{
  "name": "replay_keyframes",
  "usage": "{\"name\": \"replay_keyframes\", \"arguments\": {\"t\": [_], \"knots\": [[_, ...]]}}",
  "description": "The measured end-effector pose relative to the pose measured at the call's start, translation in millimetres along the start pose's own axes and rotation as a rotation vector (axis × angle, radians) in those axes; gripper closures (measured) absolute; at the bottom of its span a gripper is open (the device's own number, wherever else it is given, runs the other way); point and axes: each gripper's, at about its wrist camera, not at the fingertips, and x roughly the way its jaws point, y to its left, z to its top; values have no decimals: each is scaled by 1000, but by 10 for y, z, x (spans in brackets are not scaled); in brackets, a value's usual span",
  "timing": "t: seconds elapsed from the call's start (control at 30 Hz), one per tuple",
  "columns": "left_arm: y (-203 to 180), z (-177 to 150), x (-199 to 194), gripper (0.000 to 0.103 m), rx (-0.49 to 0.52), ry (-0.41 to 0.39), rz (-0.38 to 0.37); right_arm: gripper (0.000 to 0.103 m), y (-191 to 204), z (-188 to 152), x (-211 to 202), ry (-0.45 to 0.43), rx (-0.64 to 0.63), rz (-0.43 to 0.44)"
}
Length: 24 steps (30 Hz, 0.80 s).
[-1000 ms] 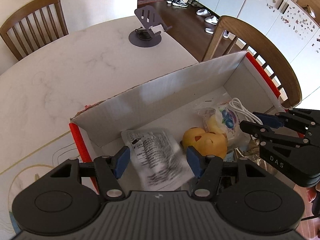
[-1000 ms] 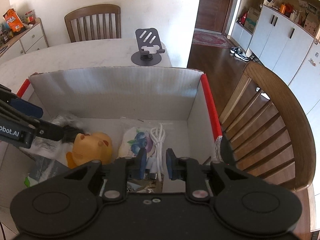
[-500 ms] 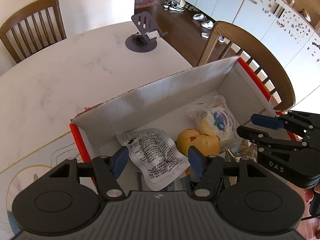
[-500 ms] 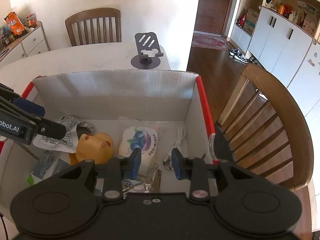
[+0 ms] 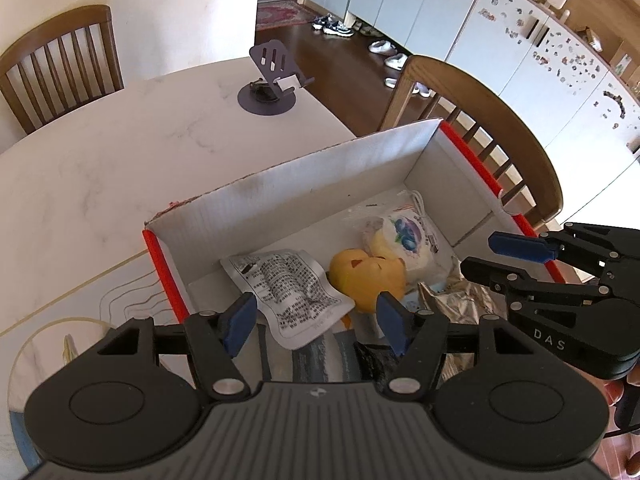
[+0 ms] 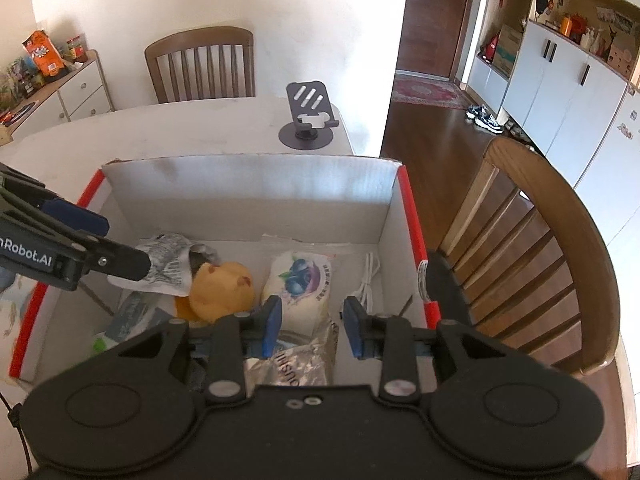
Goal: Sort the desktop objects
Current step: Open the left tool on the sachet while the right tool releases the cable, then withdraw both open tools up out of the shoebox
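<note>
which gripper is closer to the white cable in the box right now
Right. The right gripper hovers open just in front of the white cable by the box's right wall. The left gripper is over the printed packet, on the yellow toy's far side.

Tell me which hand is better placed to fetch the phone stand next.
Left, probably. Both grippers hang open over the box; the phone stand stands beyond its far wall, and the left has bare table alongside.

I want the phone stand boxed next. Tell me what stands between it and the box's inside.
The grey metal phone stand stands on the white marble table beyond the white cardboard box with red edges. Only the box's far wall lies between them; the open top is unobstructed. Both claws hover over the box, apart from the stand.
</note>
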Motion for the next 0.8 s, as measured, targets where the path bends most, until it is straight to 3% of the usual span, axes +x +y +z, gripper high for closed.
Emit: {"name": "replay_keyframes", "arguments": {"t": [0.8], "knots": [[-24,-611,-569,37,61,-142,-61,56,190,-226,-541,-62,48,61]]}}
